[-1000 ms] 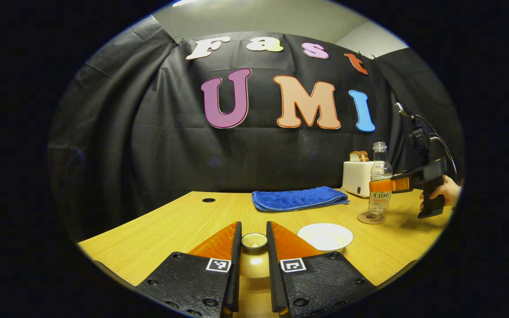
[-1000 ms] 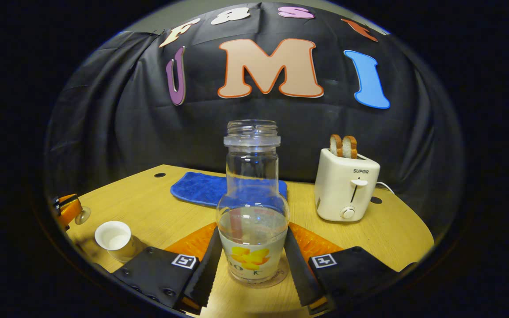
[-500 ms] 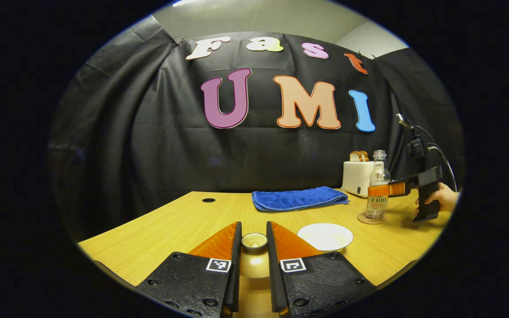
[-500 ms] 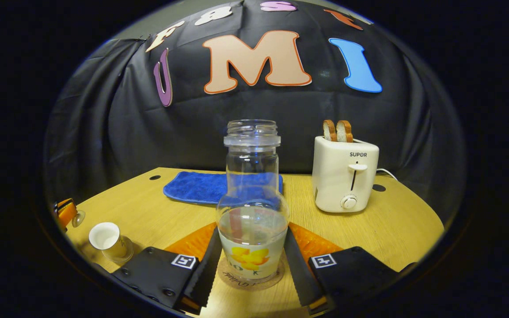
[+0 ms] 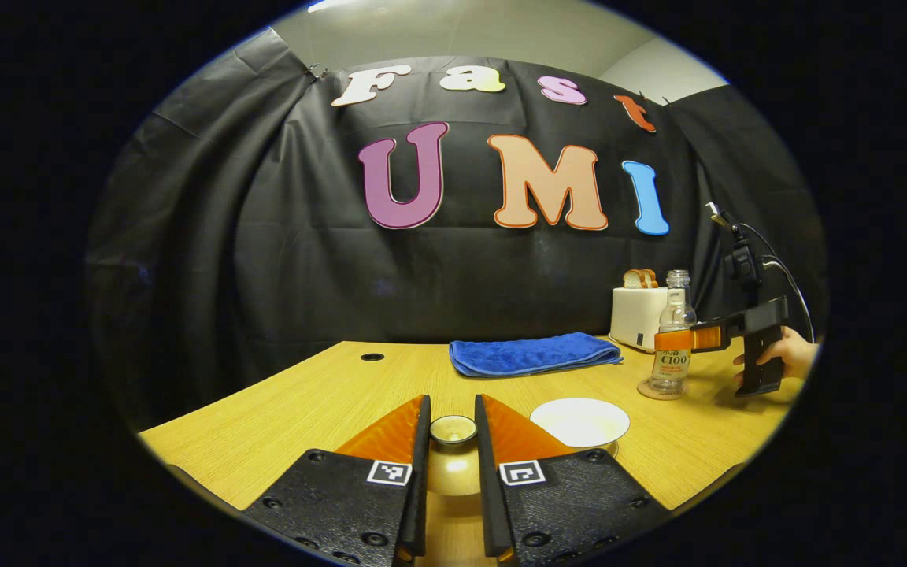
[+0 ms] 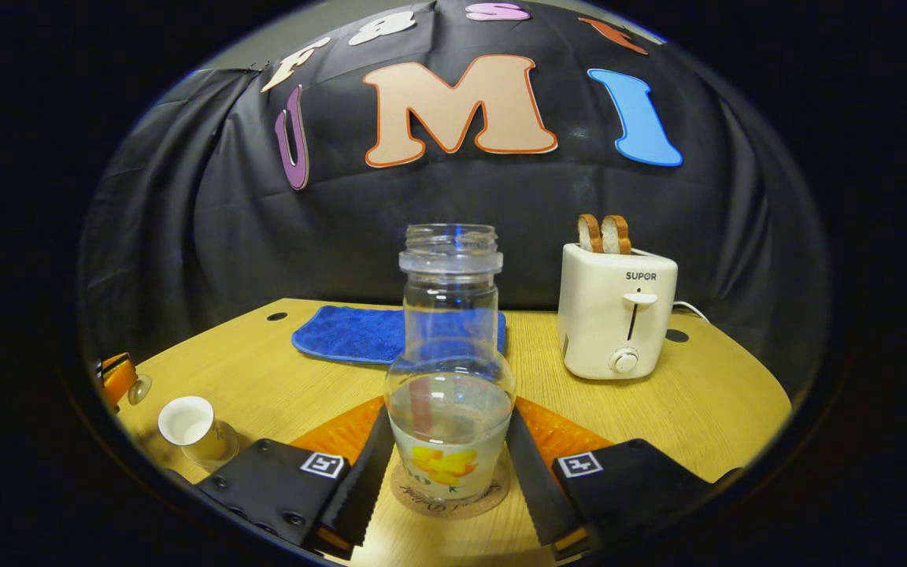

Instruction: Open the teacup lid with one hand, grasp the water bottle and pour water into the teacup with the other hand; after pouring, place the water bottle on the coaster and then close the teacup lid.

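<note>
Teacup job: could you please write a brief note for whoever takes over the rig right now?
Left gripper: shut on the lid by its knob, apart from the open teacup.
Right gripper: fingers on either side of the bottle; I cannot tell whether they press on it.
Bottle: upright on the coaster.
Done: lid off, bottle on coaster.
Left: release bottle, close lid.

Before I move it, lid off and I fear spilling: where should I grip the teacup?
Pinch the teacup across its outer wall near mid-height, tool coming in level from the side. It stands upright, open-mouthed, with no handle showing, so a side pinch should keep it level.
</note>
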